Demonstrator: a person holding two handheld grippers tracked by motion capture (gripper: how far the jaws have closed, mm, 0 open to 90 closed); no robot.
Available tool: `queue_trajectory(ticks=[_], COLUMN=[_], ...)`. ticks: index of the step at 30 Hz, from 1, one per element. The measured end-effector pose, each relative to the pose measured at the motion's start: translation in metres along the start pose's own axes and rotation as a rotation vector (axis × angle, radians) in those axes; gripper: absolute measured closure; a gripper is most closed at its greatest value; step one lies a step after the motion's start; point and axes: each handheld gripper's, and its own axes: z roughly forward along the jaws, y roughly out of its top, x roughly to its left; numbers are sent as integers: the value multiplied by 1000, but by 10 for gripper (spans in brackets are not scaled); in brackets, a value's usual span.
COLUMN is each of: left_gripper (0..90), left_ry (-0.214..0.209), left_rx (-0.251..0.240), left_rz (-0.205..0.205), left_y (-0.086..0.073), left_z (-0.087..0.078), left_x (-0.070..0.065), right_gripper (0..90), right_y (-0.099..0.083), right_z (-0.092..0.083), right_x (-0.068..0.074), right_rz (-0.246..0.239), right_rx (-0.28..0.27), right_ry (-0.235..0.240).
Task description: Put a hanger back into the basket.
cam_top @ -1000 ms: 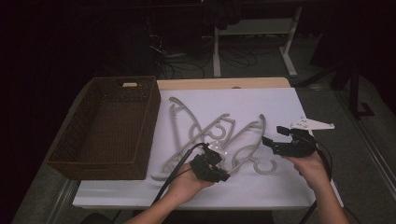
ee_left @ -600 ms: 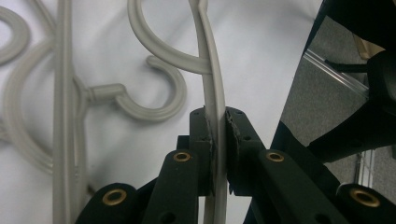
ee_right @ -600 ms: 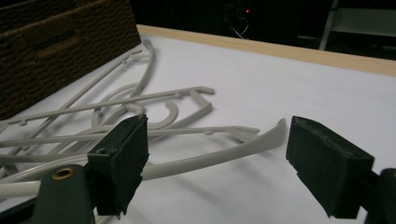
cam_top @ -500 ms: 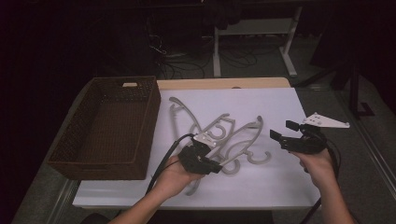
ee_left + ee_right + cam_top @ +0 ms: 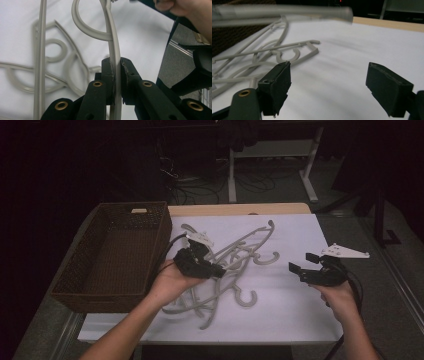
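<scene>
Several grey plastic hangers (image 5: pixel 210 305) lie tangled on the white table (image 5: pixel 290 315). My left gripper (image 5: pixel 216 270) is shut on the arm of one hanger (image 5: pixel 245 242) and holds it raised above the pile, close to the basket's right side. In the left gripper view the pads (image 5: pixel 125 72) of that gripper (image 5: pixel 117 63) pinch the hanger's thin bar (image 5: pixel 113 42), its hook curling above. My right gripper (image 5: pixel 300 262) stands open over bare table to the right of the pile. The right gripper view has its jaws (image 5: pixel 328 75) wide apart with nothing between them, and the raised hanger (image 5: pixel 287 11) blurred overhead.
A brown wicker basket (image 5: pixel 95 301) stands at the table's left side with nothing seen inside. A wooden strip (image 5: pixel 240 210) runs along the far edge. Behind it are a dark floor, cables and desk legs (image 5: pixel 310 185). The right gripper's hand sits near the table's right edge.
My left gripper has risen and moved left toward the basket, carrying the hanger with it. The right gripper has drifted slightly right and stays open.
</scene>
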Motion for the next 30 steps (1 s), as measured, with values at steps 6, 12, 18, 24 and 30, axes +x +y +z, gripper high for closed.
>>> queue_trajectory(ticks=[6, 12, 18, 24, 30], left_gripper=[828, 828, 828, 828, 828], left_ry=[25, 67, 102, 142, 168], left_rx=[-10, -30, -70, -115, -137], left_rz=[17, -1, -39, -83, -118], left_y=[12, 6, -19, -55, -95], left_z=[-38, -78, -124, -167, -200], left_x=[24, 51, 77, 99, 114], right_gripper=[186, 183, 183, 183, 183], right_y=[-7, -11, -12, -13, -13], right_z=[10, 15, 16, 18, 20], right_x=[3, 6, 5, 5, 6], right_rz=[-11, -19, -20, -26, -29], right_rx=[38, 59, 69, 78, 89], right_ry=[6, 10, 2, -4, -9])
